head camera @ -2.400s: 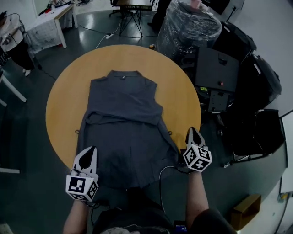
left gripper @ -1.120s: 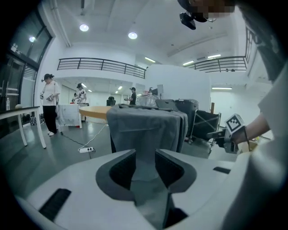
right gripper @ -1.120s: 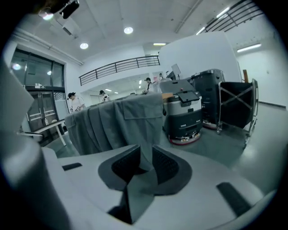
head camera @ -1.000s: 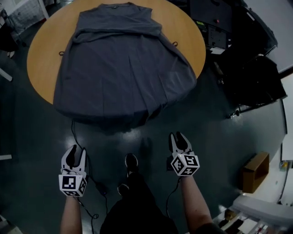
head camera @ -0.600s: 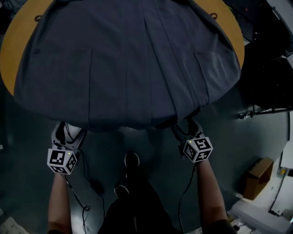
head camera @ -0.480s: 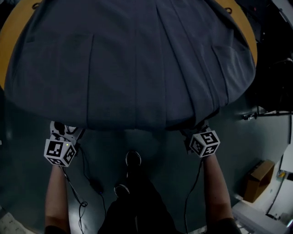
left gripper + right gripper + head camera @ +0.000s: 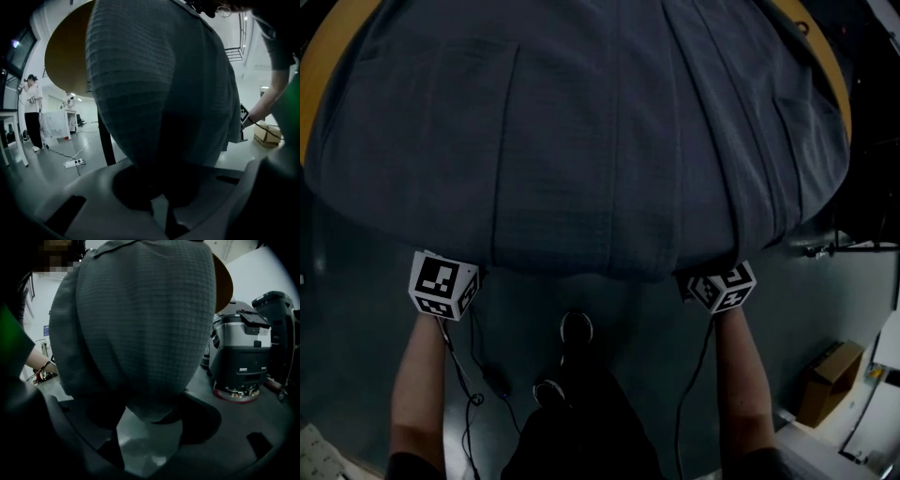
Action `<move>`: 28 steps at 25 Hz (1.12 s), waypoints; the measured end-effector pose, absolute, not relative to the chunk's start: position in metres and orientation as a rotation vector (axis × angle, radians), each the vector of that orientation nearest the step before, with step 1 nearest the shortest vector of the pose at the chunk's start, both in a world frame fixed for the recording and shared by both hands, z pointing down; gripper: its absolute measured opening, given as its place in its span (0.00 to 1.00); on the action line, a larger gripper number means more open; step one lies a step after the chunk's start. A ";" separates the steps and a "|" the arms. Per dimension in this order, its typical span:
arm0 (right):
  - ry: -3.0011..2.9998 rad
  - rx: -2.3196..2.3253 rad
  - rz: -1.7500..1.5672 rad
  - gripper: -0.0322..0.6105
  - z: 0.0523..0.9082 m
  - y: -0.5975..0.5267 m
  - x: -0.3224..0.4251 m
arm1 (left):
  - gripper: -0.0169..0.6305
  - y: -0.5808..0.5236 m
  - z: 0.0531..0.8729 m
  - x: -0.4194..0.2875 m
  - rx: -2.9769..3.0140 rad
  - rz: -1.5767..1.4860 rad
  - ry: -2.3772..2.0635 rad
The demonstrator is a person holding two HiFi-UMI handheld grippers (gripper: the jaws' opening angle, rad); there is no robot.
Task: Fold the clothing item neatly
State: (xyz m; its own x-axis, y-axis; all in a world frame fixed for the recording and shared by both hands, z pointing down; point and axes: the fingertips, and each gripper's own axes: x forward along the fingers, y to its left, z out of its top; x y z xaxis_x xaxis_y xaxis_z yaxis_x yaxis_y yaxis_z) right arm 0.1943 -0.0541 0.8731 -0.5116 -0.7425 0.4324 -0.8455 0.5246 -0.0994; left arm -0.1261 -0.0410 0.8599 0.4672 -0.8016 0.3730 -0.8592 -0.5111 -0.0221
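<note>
Item: grey dress (image 7: pixel 609 141), one piece, spread flat over a round wooden table (image 7: pixel 319 75), with its hem draped off the near edge and hanging free toward the floor. The bodice lies toward the far edge and is cut off at the top of the head view. Material: a thin waffle-textured weave. It looks soft, light and limp, likely to sag and crease wherever it is unsupported, and not slippery. Best hold, by judgement: the two hem corners, lifted evenly so that the pleats stay aligned. Left gripper (image 7: pixel 159 206): sits under the hem at the near-left edge, fingers drawn to a narrow slit with a dark fold of hem pinched in it. Right gripper (image 7: pixel 150 437): sits at the near-right edge, fingers moderately apart, the hem's lowest curve dipping between them and floor visible below, so not yet clamped. Hidden: in the head view the overhanging cloth covers both sets of fingertips and only the marker cubes show. The collar, the armholes and most of the tabletop are unseen.
</note>
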 end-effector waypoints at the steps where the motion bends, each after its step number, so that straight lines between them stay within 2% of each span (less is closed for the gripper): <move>1: -2.425 1.322 0.424 0.54 0.872 -0.054 0.193 | 0.05 -0.042 0.859 -0.124 2.536 0.506 -1.460; 5: -2.368 1.377 0.418 0.08 0.860 -0.046 0.191 | 0.05 -0.032 0.843 -0.120 2.487 0.451 -1.455; 6: -2.362 1.382 0.433 0.05 0.857 -0.041 0.190 | 0.05 -0.028 0.838 -0.120 2.477 0.448 -1.463; 17: -2.244 1.380 0.571 0.05 0.781 0.078 0.210 | 0.05 0.114 0.761 -0.121 2.271 0.449 -1.415; 23: -2.280 1.362 0.565 0.05 0.678 0.130 0.204 | 0.05 0.175 0.643 -0.128 2.234 0.387 -1.416; 28: -2.300 1.333 0.426 0.05 0.578 0.141 0.196 | 0.05 0.185 0.538 -0.116 2.309 0.329 -1.408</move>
State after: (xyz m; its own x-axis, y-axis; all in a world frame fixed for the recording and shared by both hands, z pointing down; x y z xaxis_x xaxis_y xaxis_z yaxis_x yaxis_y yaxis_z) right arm 0.1955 0.1412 0.5778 -0.4348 -0.7350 0.5203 -0.8726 0.4866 -0.0417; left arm -0.1162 0.1855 0.5382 0.4609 -0.7896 0.4051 -0.8873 -0.4030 0.2242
